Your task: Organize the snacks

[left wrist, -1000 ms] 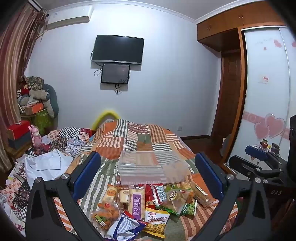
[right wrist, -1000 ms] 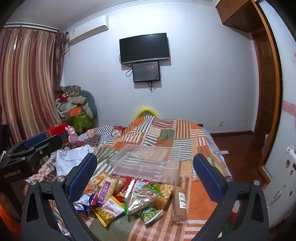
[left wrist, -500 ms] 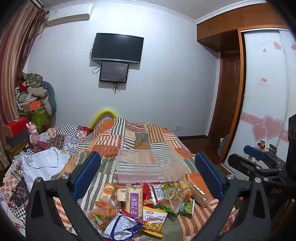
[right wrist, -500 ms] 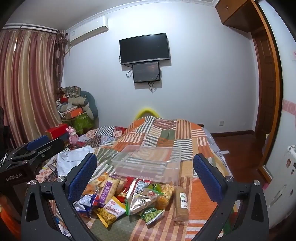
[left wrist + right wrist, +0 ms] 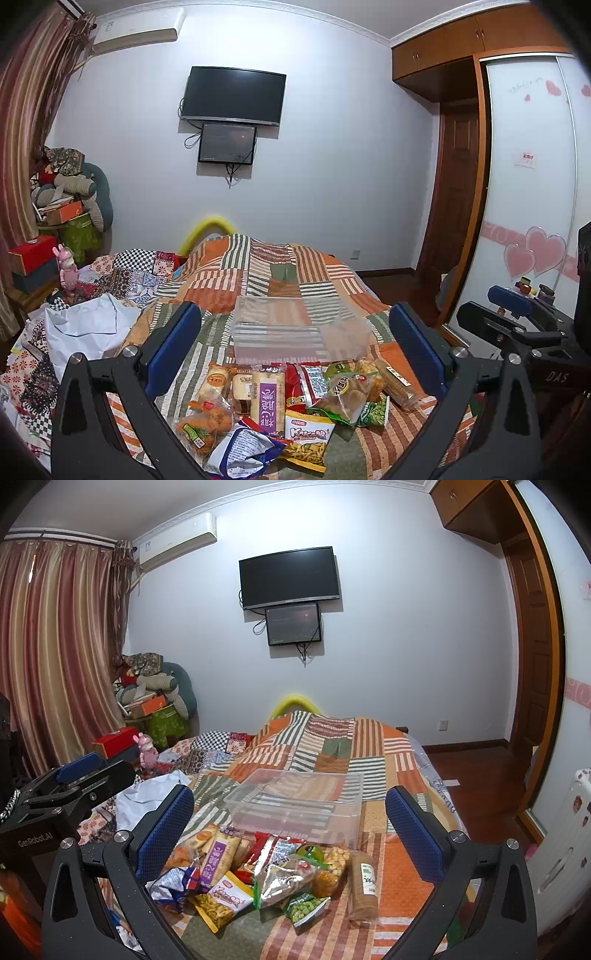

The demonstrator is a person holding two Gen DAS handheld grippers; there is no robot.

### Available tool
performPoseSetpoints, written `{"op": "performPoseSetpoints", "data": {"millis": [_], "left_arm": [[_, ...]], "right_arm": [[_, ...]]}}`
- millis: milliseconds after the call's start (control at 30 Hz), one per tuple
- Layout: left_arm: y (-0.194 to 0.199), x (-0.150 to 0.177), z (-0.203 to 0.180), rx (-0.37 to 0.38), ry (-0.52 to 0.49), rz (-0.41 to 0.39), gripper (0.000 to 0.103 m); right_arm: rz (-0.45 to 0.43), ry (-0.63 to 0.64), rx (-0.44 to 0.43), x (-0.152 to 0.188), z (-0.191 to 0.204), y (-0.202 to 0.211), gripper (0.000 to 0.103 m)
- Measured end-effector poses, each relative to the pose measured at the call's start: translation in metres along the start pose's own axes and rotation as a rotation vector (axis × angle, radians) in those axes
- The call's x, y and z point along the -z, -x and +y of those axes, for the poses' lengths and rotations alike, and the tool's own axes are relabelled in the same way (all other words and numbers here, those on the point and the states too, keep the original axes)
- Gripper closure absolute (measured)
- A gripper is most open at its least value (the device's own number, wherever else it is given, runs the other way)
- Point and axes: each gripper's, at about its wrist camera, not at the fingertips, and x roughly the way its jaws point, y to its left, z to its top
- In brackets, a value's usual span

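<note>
Heap of assorted foil and plastic snack packets (image 5: 280, 402) (image 5: 258, 871): on striped patchwork quilt (image 5: 258, 280), just in front of clear rectangular plastic bin (image 5: 291, 332) (image 5: 295, 805). Left gripper (image 5: 295, 343) and right gripper (image 5: 291, 819): blue-padded jaws spread wide above the heap, holding nothing.

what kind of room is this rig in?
Most likely a home bedroom: the snacks and clear plastic bin sit on a bed with a patchwork quilt, a wall-mounted TV faces it, and a sliding-door wardrobe runs along one side.
</note>
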Motion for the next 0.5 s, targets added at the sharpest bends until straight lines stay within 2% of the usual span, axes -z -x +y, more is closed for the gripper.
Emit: {"op": "performPoseSetpoints", "data": {"millis": [500], "left_arm": [[-0.0007, -0.0003, -0.0015, 0.000, -0.001, 0.000, 0.000]], "right_arm": [[-0.004, 0.000, -0.002, 0.0011, 0.0005, -0.0002, 0.000]]}}
